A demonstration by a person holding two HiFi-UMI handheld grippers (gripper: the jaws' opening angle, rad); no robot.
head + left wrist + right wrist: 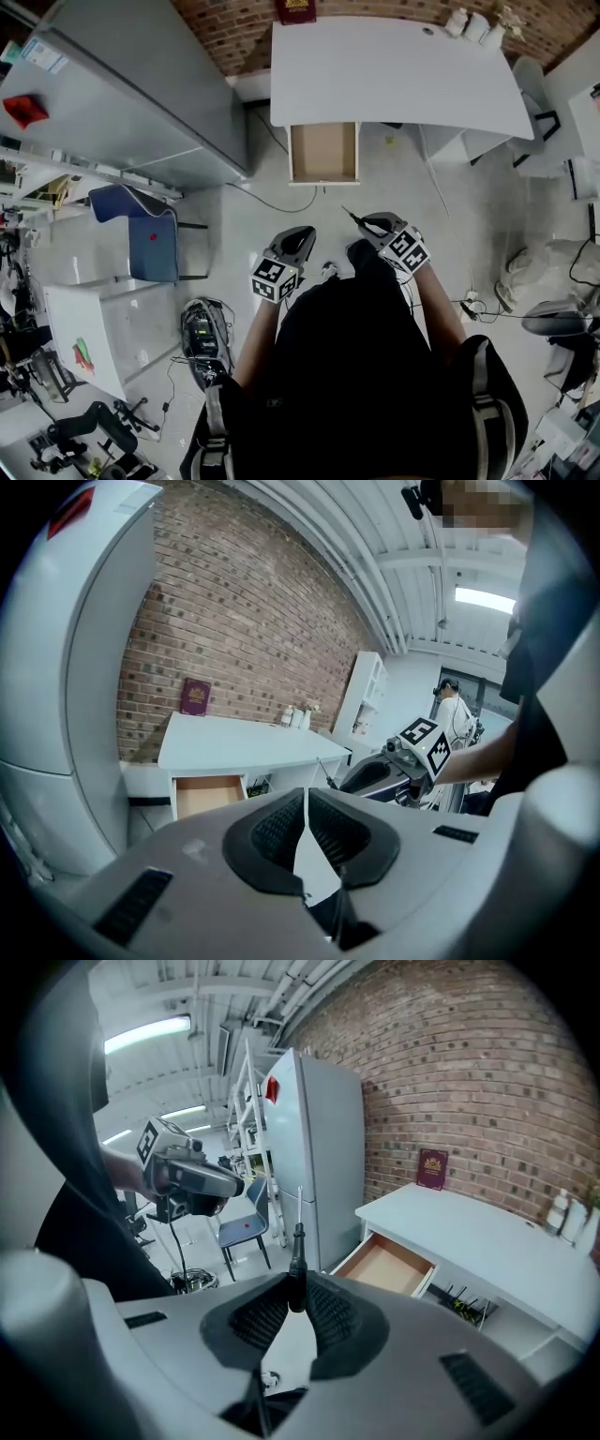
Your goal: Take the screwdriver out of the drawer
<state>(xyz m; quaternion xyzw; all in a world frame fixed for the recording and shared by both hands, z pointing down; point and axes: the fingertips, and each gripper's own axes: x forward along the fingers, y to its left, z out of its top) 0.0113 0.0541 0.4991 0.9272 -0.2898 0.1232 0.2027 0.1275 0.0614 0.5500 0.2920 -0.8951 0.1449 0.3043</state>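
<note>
Two tools are held out at waist height by the person standing back from the bench (394, 70): the left hand-held gripper (298, 232) and the right hand-held gripper (367, 223), side by side over the pale floor (422, 187).

The right one has its jaws clamped on the black handle of the screwdriver (297, 1260). The handle sits pinched between the ribbed pads, and the thin metal shaft sticks straight out past the tips toward the room. From above, that shaft shows as a fine dark line pointing toward the bench.

The left one has its jaws closed tip to tip with nothing between them.

The screwdriver is out of the drawer (323, 152) and well apart from it. The drawer hangs pulled open under the bench's front edge, its brown bottom showing.

A dark red book (295, 9) stands at the back of the bench against the brick wall. A grey fridge (141, 84) is to the left, with a blue chair (141, 230) nearer.
</note>
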